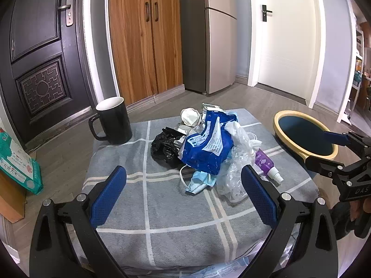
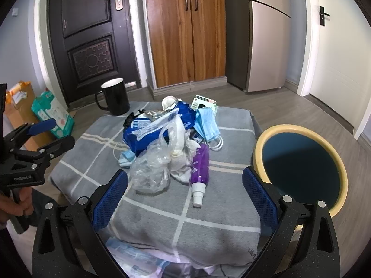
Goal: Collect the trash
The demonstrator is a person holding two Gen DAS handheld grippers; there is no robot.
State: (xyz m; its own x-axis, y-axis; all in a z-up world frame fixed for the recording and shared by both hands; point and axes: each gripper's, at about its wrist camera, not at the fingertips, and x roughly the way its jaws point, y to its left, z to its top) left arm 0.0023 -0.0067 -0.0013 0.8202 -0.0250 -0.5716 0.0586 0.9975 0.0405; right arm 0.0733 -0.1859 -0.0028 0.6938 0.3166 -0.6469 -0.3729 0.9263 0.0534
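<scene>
A heap of trash lies on a grey checked cloth point(image 1: 176, 203): a blue wrapper point(image 1: 206, 148), a black bag point(image 1: 165, 147), a clear plastic bag point(image 2: 150, 164), blue face masks point(image 2: 207, 122), a white cup lid point(image 1: 190, 115) and a purple spray bottle point(image 2: 200, 166). My left gripper point(image 1: 183, 180) stands open in front of the heap, nothing between its blue pads. My right gripper point(image 2: 184, 185) is open too, level with the clear bag and the bottle, touching neither. Beside the cloth on the right stands a round bin point(image 2: 299, 162) with a yellow rim, its inside dark.
A black mug point(image 1: 113, 120) stands at the cloth's far left corner. On the floor to the left lie a green tissue pack point(image 1: 16, 162) and a cardboard box point(image 2: 19, 106). Behind are a dark door, a wooden cabinet point(image 1: 146, 41), a fridge and a white door.
</scene>
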